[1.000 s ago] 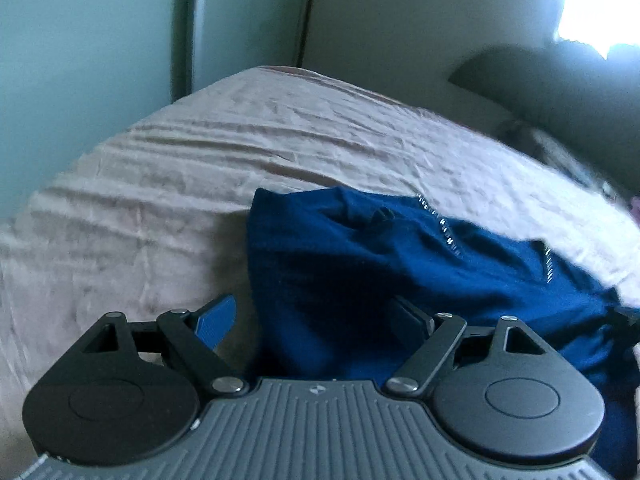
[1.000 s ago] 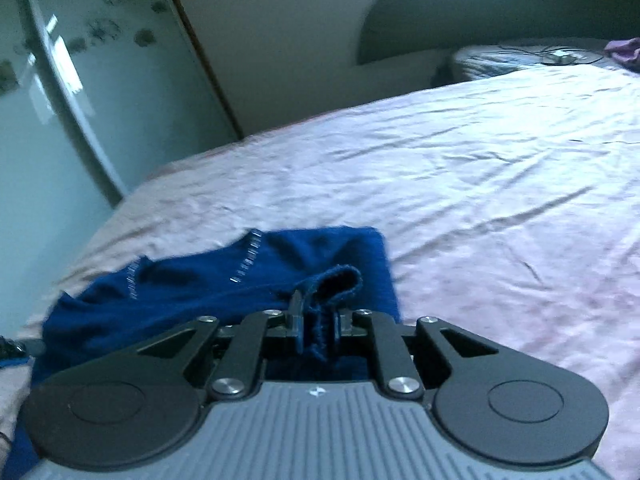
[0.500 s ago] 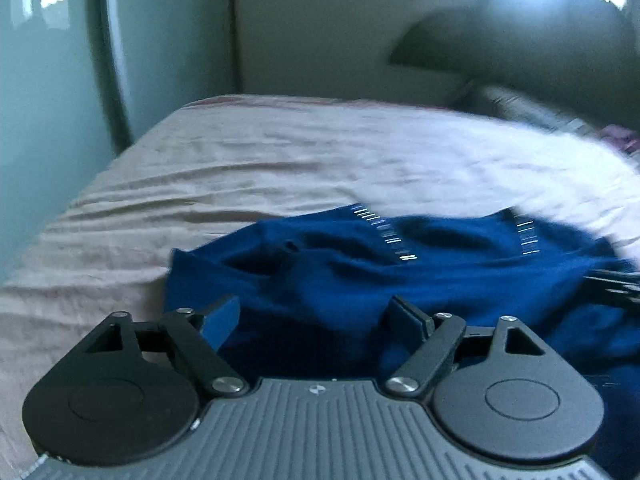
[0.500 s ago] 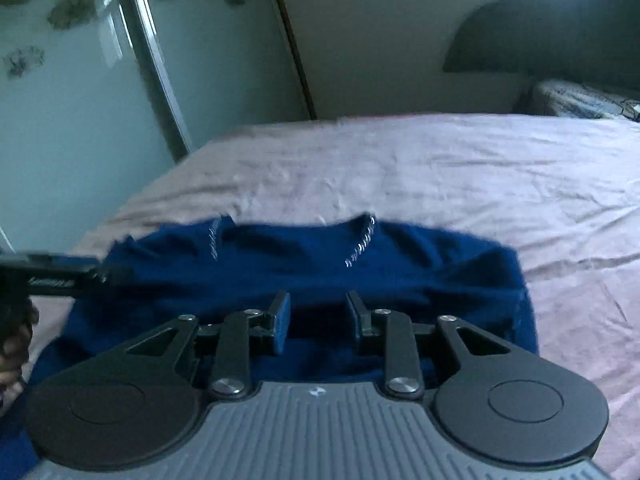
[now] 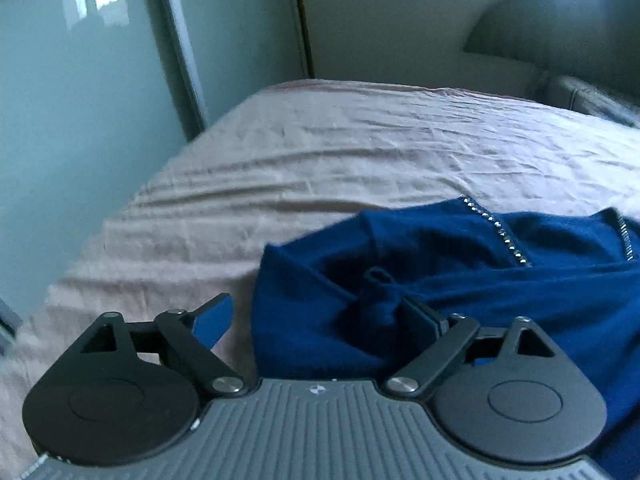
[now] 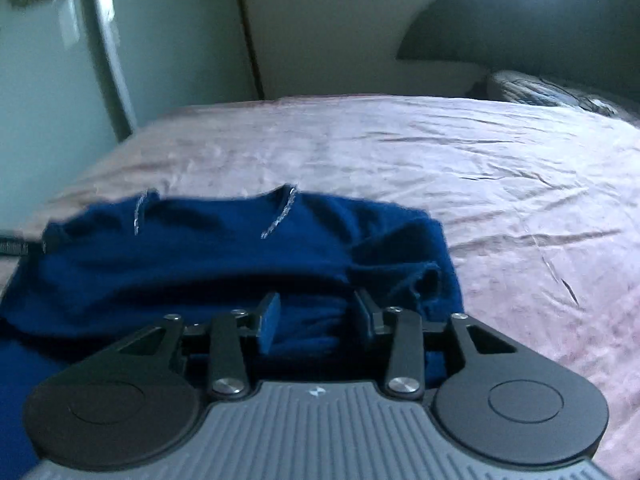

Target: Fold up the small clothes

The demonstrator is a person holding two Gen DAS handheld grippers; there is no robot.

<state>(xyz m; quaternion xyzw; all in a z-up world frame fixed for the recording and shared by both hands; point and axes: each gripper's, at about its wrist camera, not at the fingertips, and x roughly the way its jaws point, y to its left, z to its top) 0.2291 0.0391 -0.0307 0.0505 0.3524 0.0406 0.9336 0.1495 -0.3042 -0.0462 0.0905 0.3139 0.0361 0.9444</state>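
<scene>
Fuzzy blue top (studded neckline) on creased sheet; left gripper, right gripper both agape

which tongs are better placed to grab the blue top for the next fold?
Left, probably. The left tongs stand open over the corner edge of the blue top, with a raised fold between the fingers. The right tongs are open over flat mid-fabric.

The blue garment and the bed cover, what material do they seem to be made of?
Blue garment: probably a soft knit or fleece, matte and fuzzy, with lines of shiny studs or beads. Bed cover: likely thin woven cloth with a slight sheen, pinkish, full of fine creases.
</scene>
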